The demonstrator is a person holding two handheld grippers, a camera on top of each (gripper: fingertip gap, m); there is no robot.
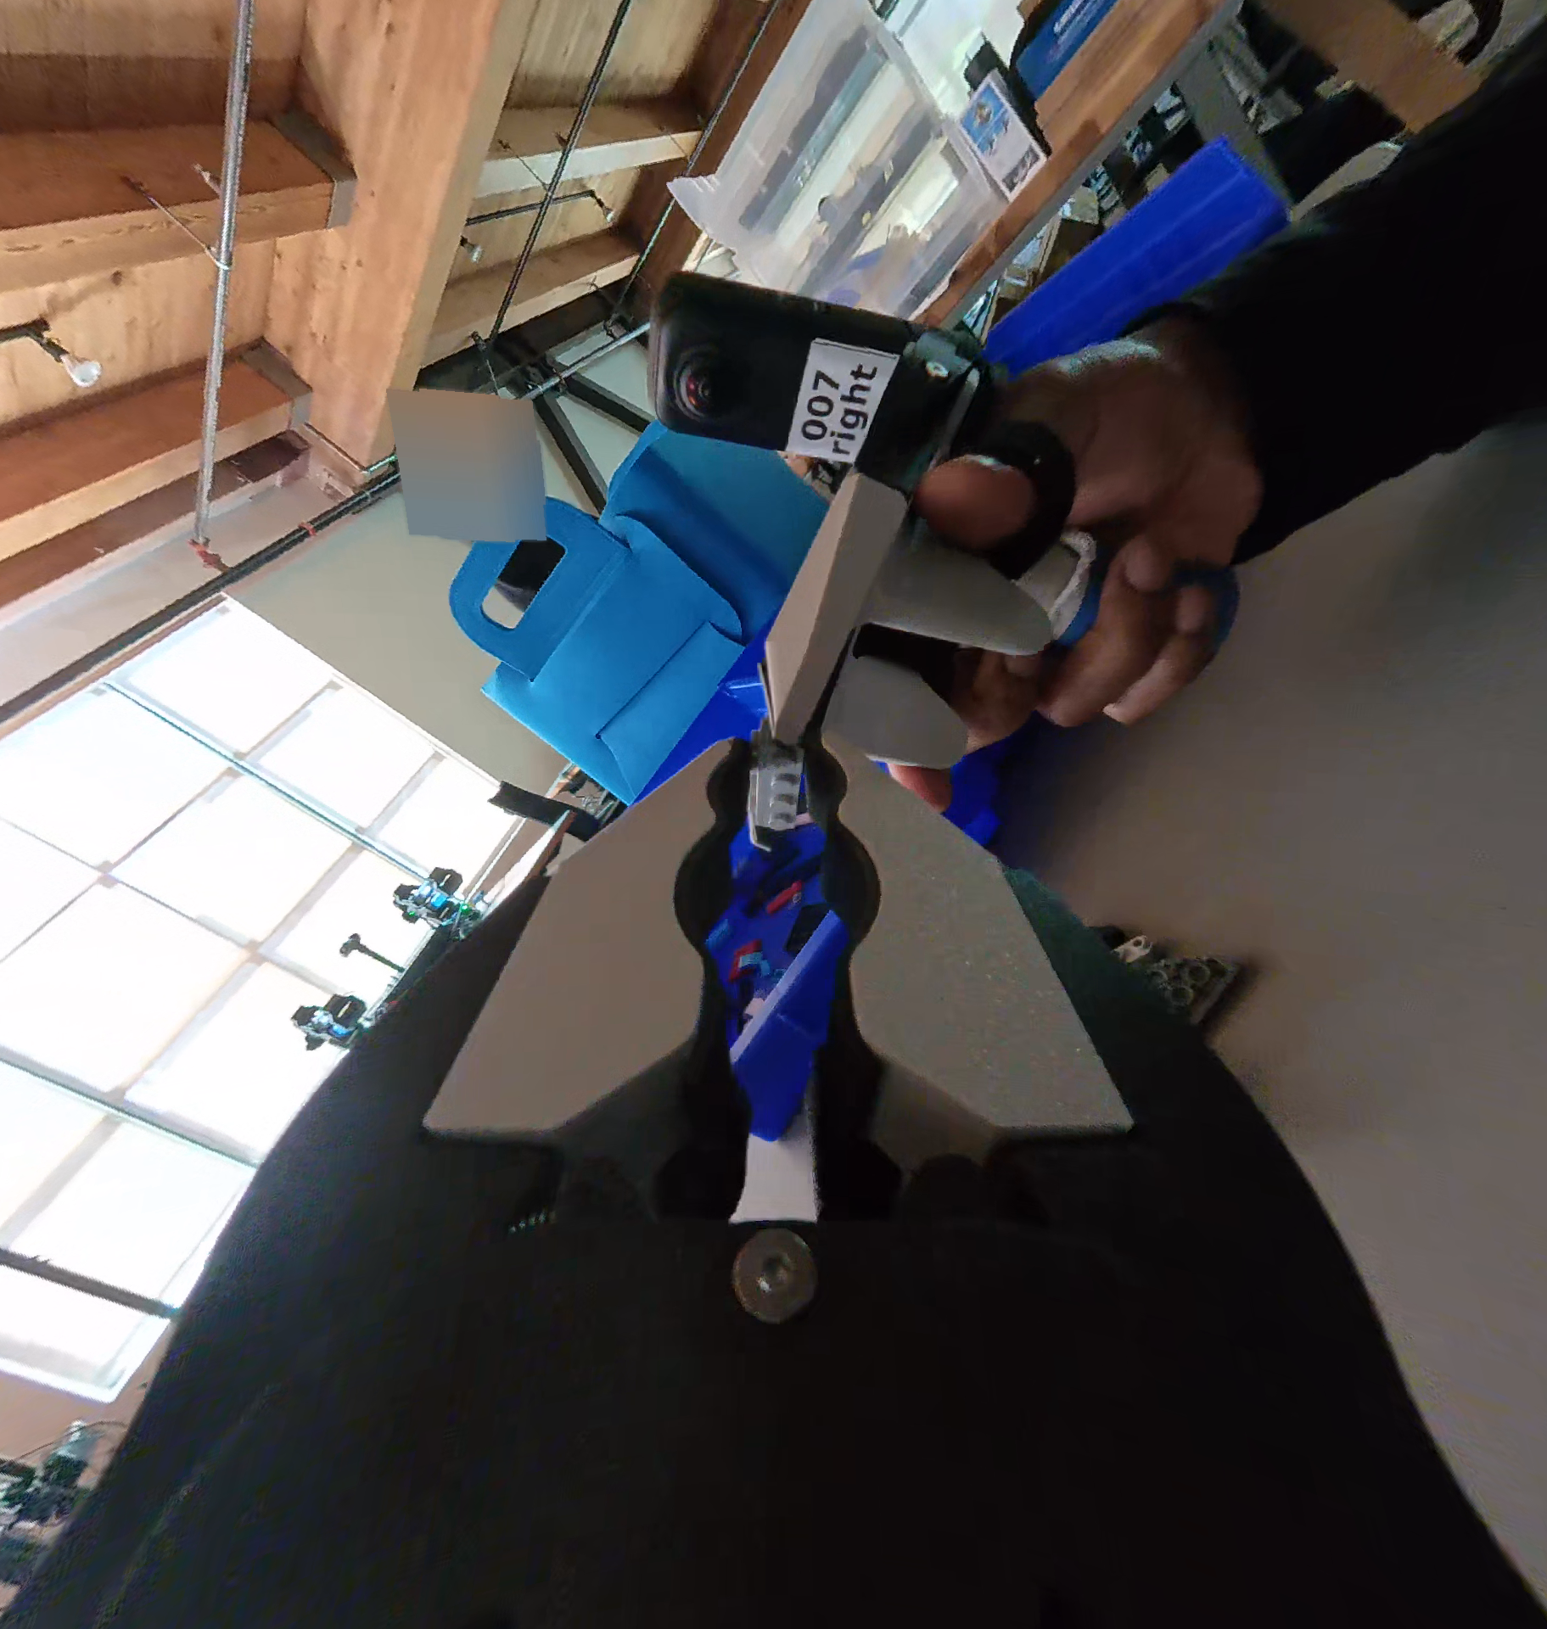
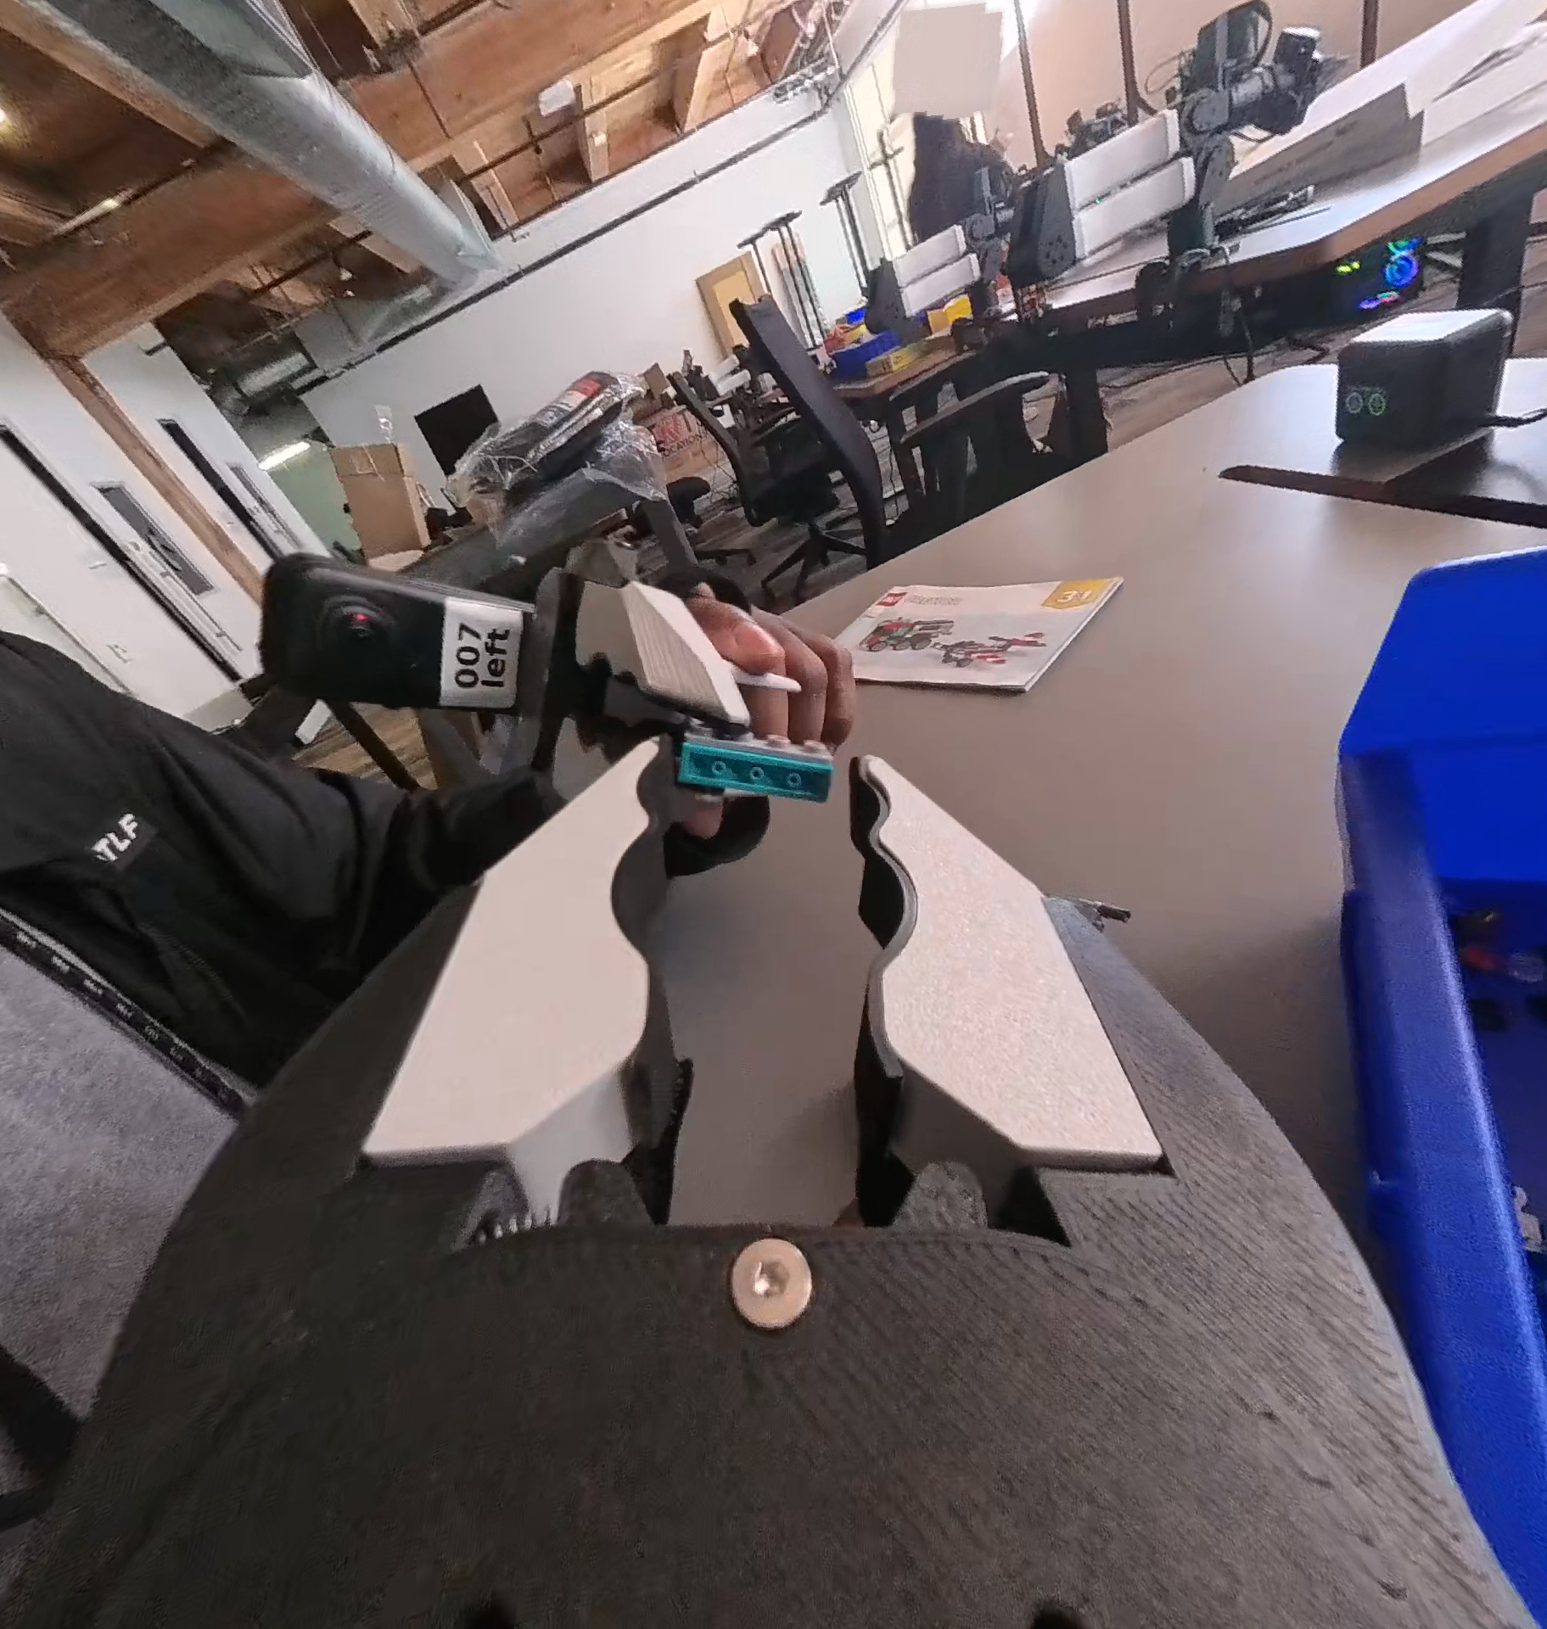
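Here left gripper (image 2: 734,749) clamps teal brick (image 2: 756,774) in air; right gripper (image 2: 752,784) spread wide, empty, tips flanking brick; blue bin (image 2: 1457,881) near.

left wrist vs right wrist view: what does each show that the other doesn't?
Left wrist only: blue paper bag, clear storage tub, windows.
Right wrist only: instruction booklet, black box, office chairs.
Both: teal brick clamped in the left gripper, the open right gripper, blue bin, grey table.
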